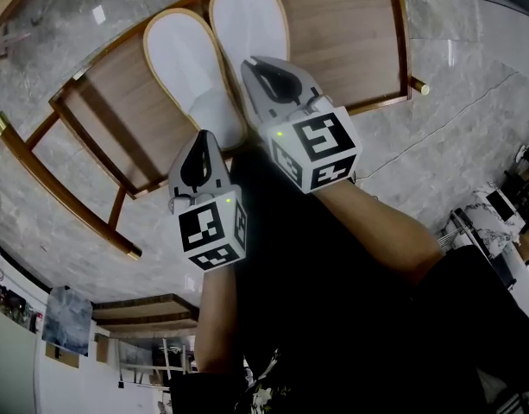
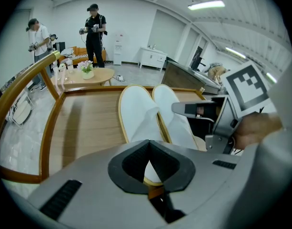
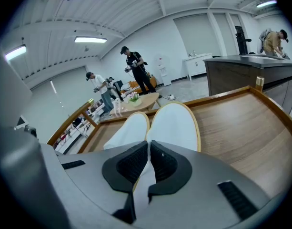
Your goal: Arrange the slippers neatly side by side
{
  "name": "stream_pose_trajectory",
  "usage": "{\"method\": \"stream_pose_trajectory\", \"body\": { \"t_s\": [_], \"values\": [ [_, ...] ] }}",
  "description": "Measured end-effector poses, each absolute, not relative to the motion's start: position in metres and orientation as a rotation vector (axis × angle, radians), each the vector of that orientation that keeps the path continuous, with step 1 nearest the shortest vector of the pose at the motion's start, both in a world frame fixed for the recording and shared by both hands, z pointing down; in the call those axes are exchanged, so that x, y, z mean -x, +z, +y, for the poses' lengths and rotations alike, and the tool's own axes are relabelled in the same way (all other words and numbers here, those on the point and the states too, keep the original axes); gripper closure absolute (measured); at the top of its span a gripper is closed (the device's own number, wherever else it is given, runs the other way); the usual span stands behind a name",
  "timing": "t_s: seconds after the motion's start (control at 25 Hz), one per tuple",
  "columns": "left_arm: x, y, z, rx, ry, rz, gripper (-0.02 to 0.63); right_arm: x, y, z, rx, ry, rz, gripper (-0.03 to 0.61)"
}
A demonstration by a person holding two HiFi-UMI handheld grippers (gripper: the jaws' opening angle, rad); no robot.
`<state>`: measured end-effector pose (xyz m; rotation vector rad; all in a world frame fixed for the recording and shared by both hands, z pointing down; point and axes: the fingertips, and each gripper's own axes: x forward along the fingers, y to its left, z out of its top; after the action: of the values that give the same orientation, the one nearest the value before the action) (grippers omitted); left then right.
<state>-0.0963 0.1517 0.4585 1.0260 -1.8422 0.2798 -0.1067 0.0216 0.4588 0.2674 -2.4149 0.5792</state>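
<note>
- Fingers of our left gripper (image 2: 150,162) are pressed almost together, pinching the heel edge of the left slipper (image 2: 136,112). Its white sole and tan trim show in the narrow slit between them.
- Fingers of our right gripper (image 3: 148,152) are likewise nearly closed, with a fold of white material from the right slipper (image 3: 175,124) nipped between them near its heel end.
- From the head view, the left gripper (image 1: 202,141) sits closer to us than the right gripper (image 1: 257,69), so we judge the heels are not yet level.
- To do this step well, we should hold both pinches firm but shallow and slide the soles flat rather than lifting. We want the heels on one line and the toes pointing the same way.
- The thin fabric looks floppy, so a sharp tug would probably crumple it or slip it free. Slow, even pulls suit it better.
- Both slippers lie on the wooden bench (image 1: 359,33), inner edges just beside each other and toes pointing away from us. Bare wood is free on either side for small corrections.
- Beyond the bench's raised rim are the grey floor (image 1: 471,102) and, far off, two people (image 2: 93,27) standing.
</note>
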Motion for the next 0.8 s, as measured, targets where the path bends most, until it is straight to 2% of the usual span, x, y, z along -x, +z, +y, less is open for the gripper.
{"method": "stream_pose_trajectory", "body": {
  "t_s": [0.6, 0.72, 0.8],
  "values": [
    [0.092, 0.459, 0.148, -1.042, 0.286, -1.837, 0.612, 0.101, 0.460, 0.026, -0.172, 0.542, -2.435, 0.562],
    [0.092, 0.458, 0.146, -1.055, 0.286, -1.844, 0.611, 0.101, 0.456, 0.031, -0.141, 0.512, -2.452, 0.476],
    [0.093, 0.455, 0.144, -1.064, 0.282, -1.851, 0.611, 0.100, 0.452, 0.033, -0.126, 0.479, -2.457, 0.476]
  ]
}}
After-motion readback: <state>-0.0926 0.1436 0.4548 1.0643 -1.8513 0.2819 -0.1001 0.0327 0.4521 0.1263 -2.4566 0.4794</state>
